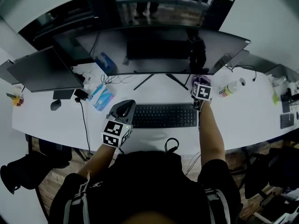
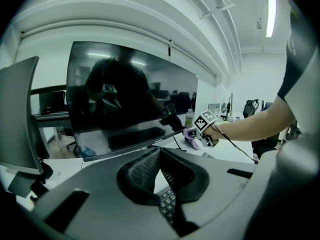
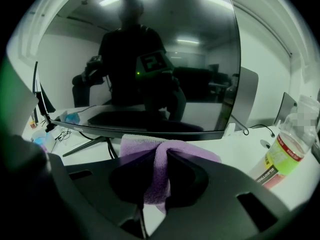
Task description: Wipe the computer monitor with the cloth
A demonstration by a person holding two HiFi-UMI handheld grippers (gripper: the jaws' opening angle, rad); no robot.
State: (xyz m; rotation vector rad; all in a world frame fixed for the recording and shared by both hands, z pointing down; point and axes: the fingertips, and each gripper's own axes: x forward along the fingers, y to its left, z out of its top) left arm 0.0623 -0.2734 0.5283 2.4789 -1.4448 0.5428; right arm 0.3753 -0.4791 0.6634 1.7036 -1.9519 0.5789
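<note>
A wide curved computer monitor (image 1: 159, 50) stands dark at the back of the white desk (image 1: 247, 115). My right gripper (image 3: 161, 176) is shut on a purple cloth (image 3: 162, 169), pinched between its jaws with folds spread above them. It hovers just below the monitor's (image 3: 145, 69) lower edge, right of the stand. The right gripper (image 1: 201, 91) and its cloth (image 2: 192, 136) show near the screen's lower right. My left gripper (image 1: 117, 125) hangs over the keyboard's left end, its jaws (image 2: 159, 171) shut with nothing between them.
A black keyboard (image 1: 164, 115) lies in front of the monitor stand (image 1: 161, 80). A second monitor (image 1: 44, 71) stands at the left. A plastic bottle (image 3: 287, 154) lies right of the cloth. Tissue packs (image 1: 101, 97), a mouse (image 1: 55, 105) and cables sit at the left.
</note>
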